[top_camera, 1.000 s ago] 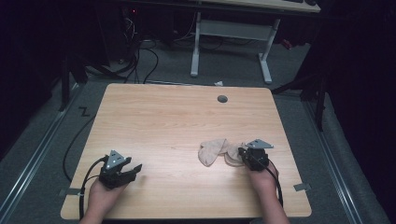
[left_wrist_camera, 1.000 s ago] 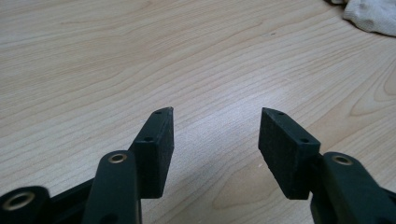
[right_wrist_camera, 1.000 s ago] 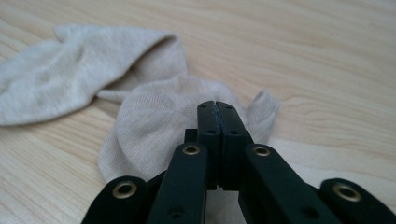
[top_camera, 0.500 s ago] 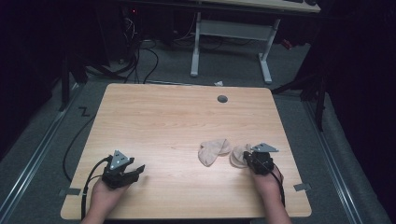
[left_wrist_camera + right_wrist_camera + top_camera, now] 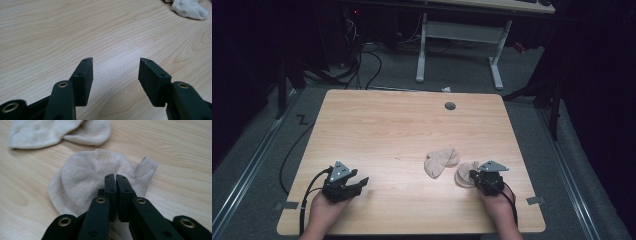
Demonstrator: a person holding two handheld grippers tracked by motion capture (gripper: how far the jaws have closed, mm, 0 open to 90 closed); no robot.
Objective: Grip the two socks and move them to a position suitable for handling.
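Two beige socks lie on the wooden table (image 5: 402, 125). My right gripper (image 5: 476, 176) (image 5: 115, 177) is shut on the edge of the nearer sock (image 5: 463, 174) (image 5: 82, 177), which bunches up in front of the jaws. Its jaws stand almost together with a thin slit between them, having just eased apart a little. The other sock (image 5: 439, 161) (image 5: 50, 132) lies flat a short way to the left, apart from the held one. My left gripper (image 5: 361, 182) (image 5: 115, 67) rests near the front left of the table, open, with bare wood between its fingers.
A round grey cable hole (image 5: 450, 106) sits near the table's far edge. A white sock edge (image 5: 188, 8) shows at the top right of the left gripper view. Beyond the table stand a white desk frame (image 5: 459, 30) and loose cables on the floor.
My right gripper has pulled its sock to the right, away from the other sock, so the two now lie apart. The left gripper has stayed where it was.
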